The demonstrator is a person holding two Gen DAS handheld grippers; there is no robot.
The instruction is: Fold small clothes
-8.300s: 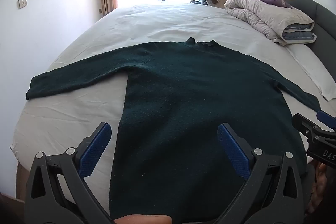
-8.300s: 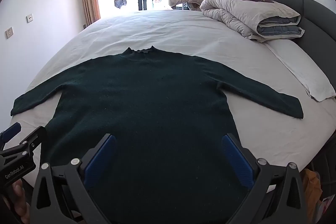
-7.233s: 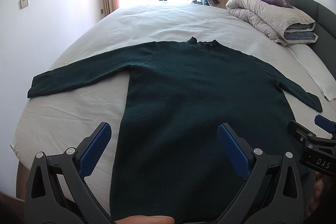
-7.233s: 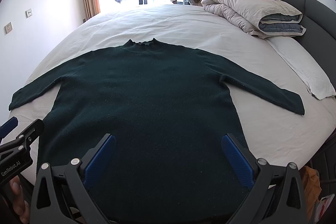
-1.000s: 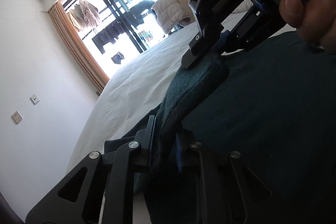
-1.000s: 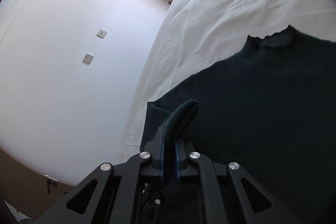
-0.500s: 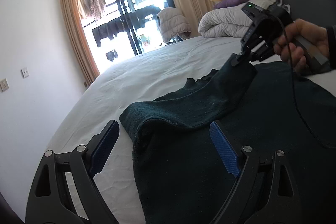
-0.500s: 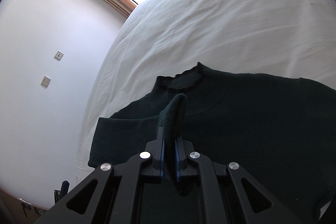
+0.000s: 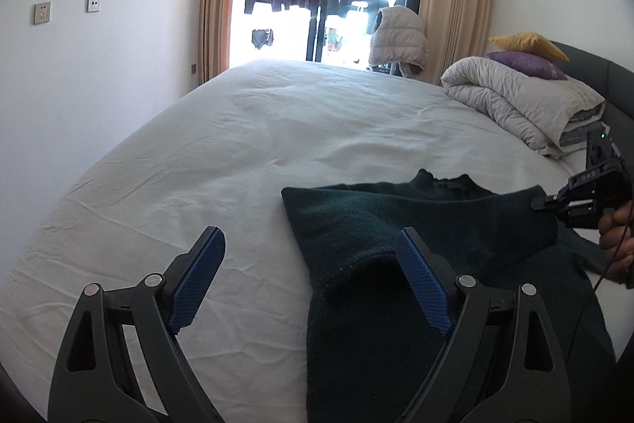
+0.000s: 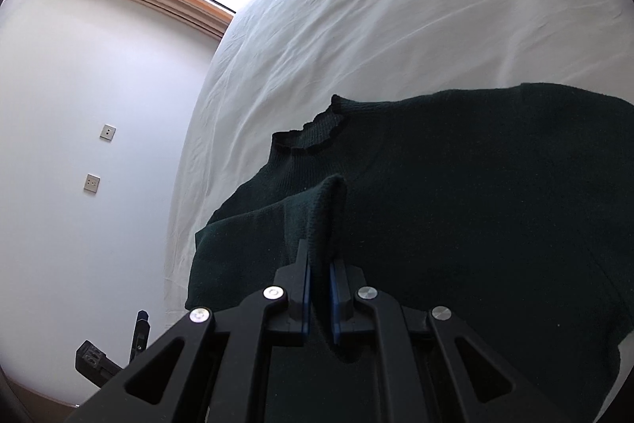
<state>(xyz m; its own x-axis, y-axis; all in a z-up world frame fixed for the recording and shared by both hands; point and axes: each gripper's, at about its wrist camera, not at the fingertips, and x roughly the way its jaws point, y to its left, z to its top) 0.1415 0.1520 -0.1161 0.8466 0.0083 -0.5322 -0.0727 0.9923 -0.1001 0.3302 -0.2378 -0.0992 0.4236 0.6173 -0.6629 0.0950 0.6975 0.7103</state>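
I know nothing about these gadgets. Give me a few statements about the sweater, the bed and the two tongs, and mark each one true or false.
1. The right tongs pinch the cuff of the dark green sweater. True.
2. The left tongs grip the sweater's hem. False: their jaws stand wide apart, holding nothing.
3. The sleeve is folded across the sweater's body. True.
4. The sweater hangs on a rack. False: it lies on the white bed sheet.
5. A rolled duvet sits at the bed's far side. True.
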